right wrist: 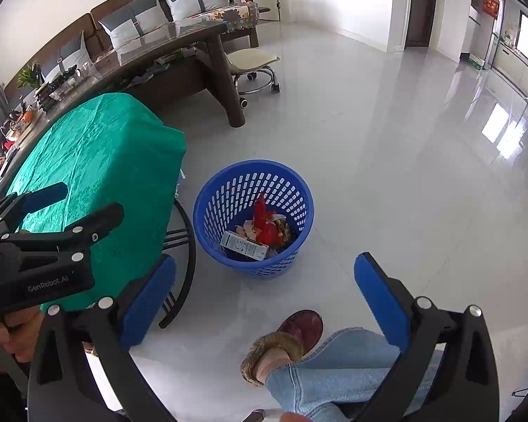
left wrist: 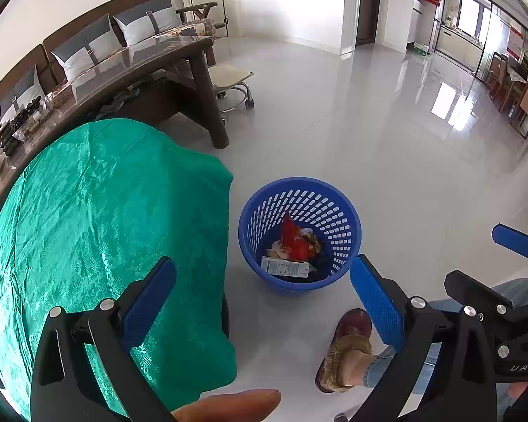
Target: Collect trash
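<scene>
- Left wrist view: my left gripper (left wrist: 262,302) is spread wide with nothing between its blue pads (left wrist: 151,302). It hangs above the floor (left wrist: 387,147), between the green-draped table (left wrist: 88,218) and the person's slippered foot (left wrist: 346,348).
- The blue basket (left wrist: 299,235) stands on the floor just ahead, beside the table's cloth edge. Trash already lies in its bottom: a red wrapper (left wrist: 294,242), a white carton (left wrist: 285,267) and some paper scraps.
- I see no loose trash on the green cloth or on the nearby floor, so I judge the collecting close to finished, perhaps at a drop just made. The next move calls for scanning for leftovers before committing either arm.
- The right gripper (left wrist: 517,246) shows at the right edge, off to the side of the basket.
- Right wrist view: my right gripper (right wrist: 265,302) is likewise wide apart and holds nothing. It points down at the floor near the basket (right wrist: 253,221).
- The left gripper (right wrist: 45,211) hovers over the table's corner (right wrist: 172,137), its blue pad (right wrist: 47,193) clear of the cloth.
- Open room lies right and forward across the bare tiles. The tight side is left: the hanging cloth edge, the dark curved table frame (right wrist: 188,246) beneath it, and the basket rim. The foot (right wrist: 281,344) sits below my fingers, so I would avoid dropping low there.
</scene>
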`<state>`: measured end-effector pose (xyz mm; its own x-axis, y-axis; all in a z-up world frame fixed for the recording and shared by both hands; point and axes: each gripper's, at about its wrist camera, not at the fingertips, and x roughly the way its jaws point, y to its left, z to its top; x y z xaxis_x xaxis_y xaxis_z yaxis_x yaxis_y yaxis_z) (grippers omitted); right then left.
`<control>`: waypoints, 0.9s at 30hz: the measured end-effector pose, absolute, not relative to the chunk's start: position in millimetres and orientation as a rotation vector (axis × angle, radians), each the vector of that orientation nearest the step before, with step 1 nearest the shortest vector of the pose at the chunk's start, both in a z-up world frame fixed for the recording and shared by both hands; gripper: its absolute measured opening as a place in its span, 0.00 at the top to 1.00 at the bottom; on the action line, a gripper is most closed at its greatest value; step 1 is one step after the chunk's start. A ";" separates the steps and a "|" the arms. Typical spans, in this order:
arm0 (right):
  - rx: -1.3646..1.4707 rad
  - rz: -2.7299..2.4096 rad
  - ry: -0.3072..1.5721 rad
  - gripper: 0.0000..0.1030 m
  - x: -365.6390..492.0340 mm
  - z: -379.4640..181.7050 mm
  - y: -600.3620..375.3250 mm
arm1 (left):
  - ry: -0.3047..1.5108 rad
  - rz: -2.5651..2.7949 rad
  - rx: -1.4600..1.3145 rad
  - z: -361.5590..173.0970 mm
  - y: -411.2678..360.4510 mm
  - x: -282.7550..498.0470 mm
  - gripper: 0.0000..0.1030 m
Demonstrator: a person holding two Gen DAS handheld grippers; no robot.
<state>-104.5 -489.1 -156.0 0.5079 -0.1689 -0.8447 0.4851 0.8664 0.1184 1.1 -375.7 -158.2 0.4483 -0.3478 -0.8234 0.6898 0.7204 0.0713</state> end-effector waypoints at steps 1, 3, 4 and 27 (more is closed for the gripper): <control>0.365 -0.404 0.963 0.05 -104.6 -156.3 -488.7 | 0.894 -0.666 0.432 -158.3 -375.5 0.9 0.05; 0.365 -0.403 0.964 0.05 -104.3 -156.6 -489.2 | 0.895 -0.668 0.432 -158.1 -375.5 1.1 0.05; 0.365 -0.403 0.963 0.05 -104.2 -156.5 -489.3 | 0.894 -0.668 0.432 -158.3 -375.4 1.0 0.05; 0.369 -0.406 0.970 0.05 -105.2 -159.4 -488.0 | 0.897 -0.663 0.433 -160.9 -374.9 0.8 0.05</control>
